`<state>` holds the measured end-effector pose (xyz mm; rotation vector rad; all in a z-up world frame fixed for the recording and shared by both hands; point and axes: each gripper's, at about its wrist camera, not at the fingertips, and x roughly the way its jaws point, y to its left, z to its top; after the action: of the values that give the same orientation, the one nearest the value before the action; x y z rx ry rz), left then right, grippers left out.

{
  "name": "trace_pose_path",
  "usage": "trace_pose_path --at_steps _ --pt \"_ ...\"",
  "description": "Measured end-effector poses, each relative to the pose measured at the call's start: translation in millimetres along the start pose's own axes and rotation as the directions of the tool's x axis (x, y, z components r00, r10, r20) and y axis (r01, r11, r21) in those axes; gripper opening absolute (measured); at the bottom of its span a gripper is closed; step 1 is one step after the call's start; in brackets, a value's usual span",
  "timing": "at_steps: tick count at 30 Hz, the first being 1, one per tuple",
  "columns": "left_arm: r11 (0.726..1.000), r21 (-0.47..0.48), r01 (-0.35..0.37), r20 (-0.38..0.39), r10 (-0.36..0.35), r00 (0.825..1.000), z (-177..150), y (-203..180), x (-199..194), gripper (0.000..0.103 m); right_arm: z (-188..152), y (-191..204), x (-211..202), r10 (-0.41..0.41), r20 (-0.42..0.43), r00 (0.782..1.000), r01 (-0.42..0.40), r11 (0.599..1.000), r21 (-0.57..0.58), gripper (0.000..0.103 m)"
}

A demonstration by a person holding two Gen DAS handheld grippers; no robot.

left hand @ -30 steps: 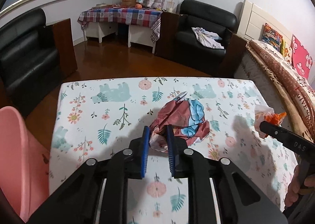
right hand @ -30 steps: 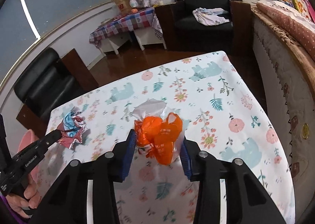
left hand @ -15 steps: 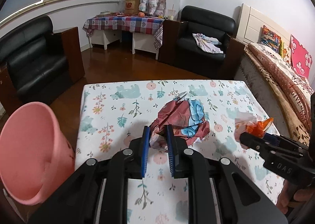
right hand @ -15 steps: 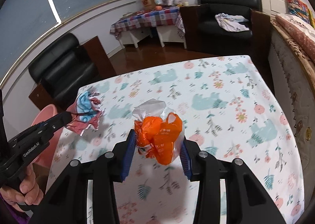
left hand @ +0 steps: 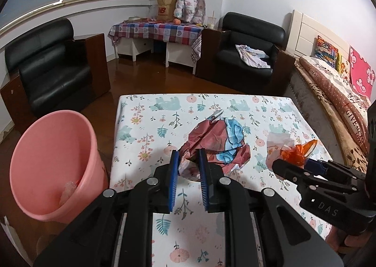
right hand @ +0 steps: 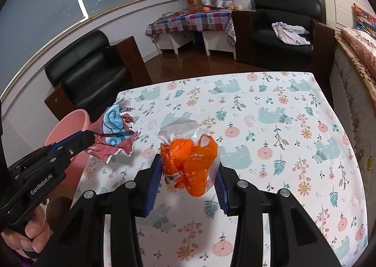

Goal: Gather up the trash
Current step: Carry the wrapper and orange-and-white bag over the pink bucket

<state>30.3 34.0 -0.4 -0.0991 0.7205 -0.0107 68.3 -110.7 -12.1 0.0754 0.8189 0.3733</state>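
My left gripper (left hand: pixel 189 164) is shut on a crumpled red and blue wrapper (left hand: pixel 217 142), held in the air above the floral table (left hand: pixel 145 126). The same wrapper (right hand: pixel 117 133) shows at the left of the right wrist view, in the left gripper (right hand: pixel 90 139). My right gripper (right hand: pixel 189 173) is shut on an orange and clear plastic bag (right hand: pixel 190 163), also lifted off the table. In the left wrist view that bag (left hand: pixel 293 150) sits at the right gripper (left hand: pixel 285 166). A pink bin (left hand: pixel 54 163) stands on the floor left of the table, with a clear scrap inside.
Black armchairs (left hand: pixel 51 69) (left hand: pixel 246 55) stand beyond the table, with a checked side table (left hand: pixel 159 29) between them. A bed (left hand: pixel 338 93) runs along the right. A person's hand (right hand: pixel 30 234) grips the left handle. The brown floor lies open behind the table.
Both grippers have drawn back and leftward with their trash, rising a little. The pink bin has come fully into the left wrist view and its rim appears in the right wrist view.
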Motion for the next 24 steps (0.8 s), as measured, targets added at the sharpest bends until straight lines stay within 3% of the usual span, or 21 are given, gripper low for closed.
trace_pose_path --at_steps 14,24 --pt "0.999 -0.05 -0.01 0.031 0.011 0.999 -7 23 -17 0.017 -10 36 1 0.022 -0.018 1.0 -0.023 0.998 -0.06 0.041" --pt "0.99 -0.129 -0.063 0.047 0.069 0.996 -10 65 -27 0.017 1 75 12 0.06 -0.015 0.998 -0.062 0.989 -0.136 0.041"
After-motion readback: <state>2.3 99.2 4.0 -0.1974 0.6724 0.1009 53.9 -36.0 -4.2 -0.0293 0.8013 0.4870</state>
